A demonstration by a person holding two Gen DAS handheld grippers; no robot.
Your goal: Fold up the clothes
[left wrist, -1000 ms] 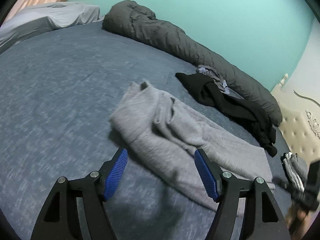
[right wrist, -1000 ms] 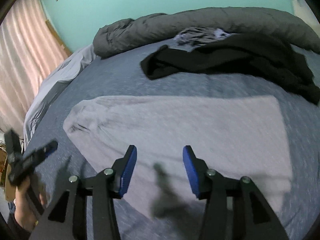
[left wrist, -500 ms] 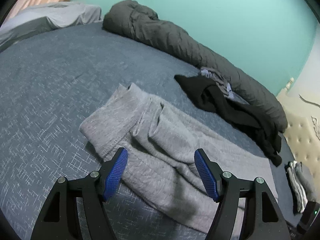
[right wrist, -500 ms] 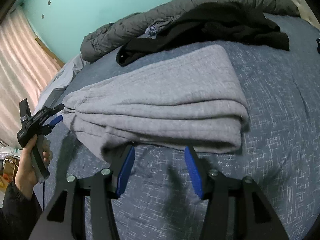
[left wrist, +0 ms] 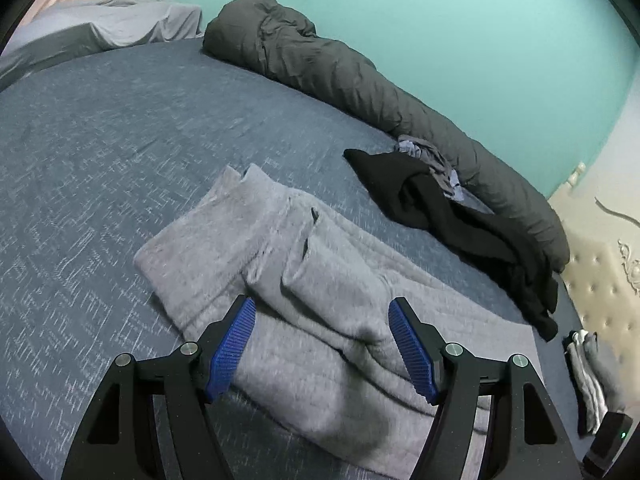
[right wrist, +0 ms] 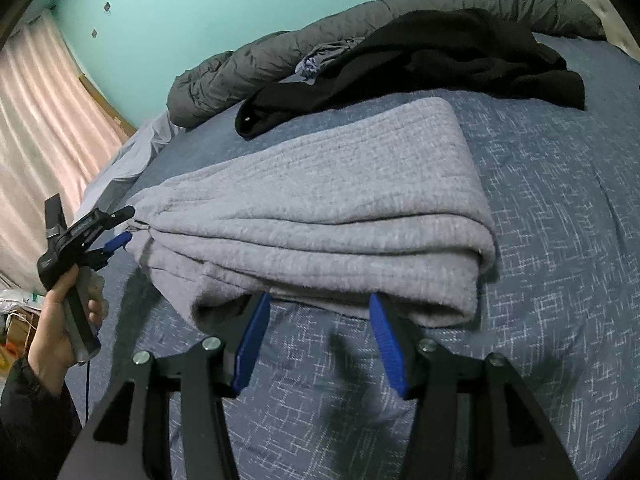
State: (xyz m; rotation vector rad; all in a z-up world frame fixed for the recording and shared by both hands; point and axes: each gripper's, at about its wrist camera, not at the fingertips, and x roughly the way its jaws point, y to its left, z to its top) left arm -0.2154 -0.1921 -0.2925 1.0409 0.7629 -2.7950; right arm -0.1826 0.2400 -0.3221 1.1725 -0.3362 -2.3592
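A grey knitted garment (left wrist: 304,280) lies folded lengthwise on the blue bedspread (left wrist: 100,152), its sleeves laid over its top. My left gripper (left wrist: 322,344) hovers open just above its near end, nothing between the blue pads. In the right wrist view the same grey garment (right wrist: 340,216) shows as a thick layered stack. My right gripper (right wrist: 318,320) is open, its fingertips against the garment's near lower edge. The left gripper (right wrist: 116,236), held by a hand (right wrist: 60,328), sits at the garment's far left end in this view.
A black garment (left wrist: 440,216) lies crumpled behind the grey one, with a lilac-grey cloth (left wrist: 428,152) beside it. A dark grey rolled duvet (left wrist: 360,80) runs along the teal wall. Folded clothes (left wrist: 588,376) sit at the right. A pale pillow (left wrist: 100,28) lies far left.
Both grippers have come lower and closer to the grey garment. The right one moved from above its flat top down to its near edge; the left one advanced over the sleeve end.
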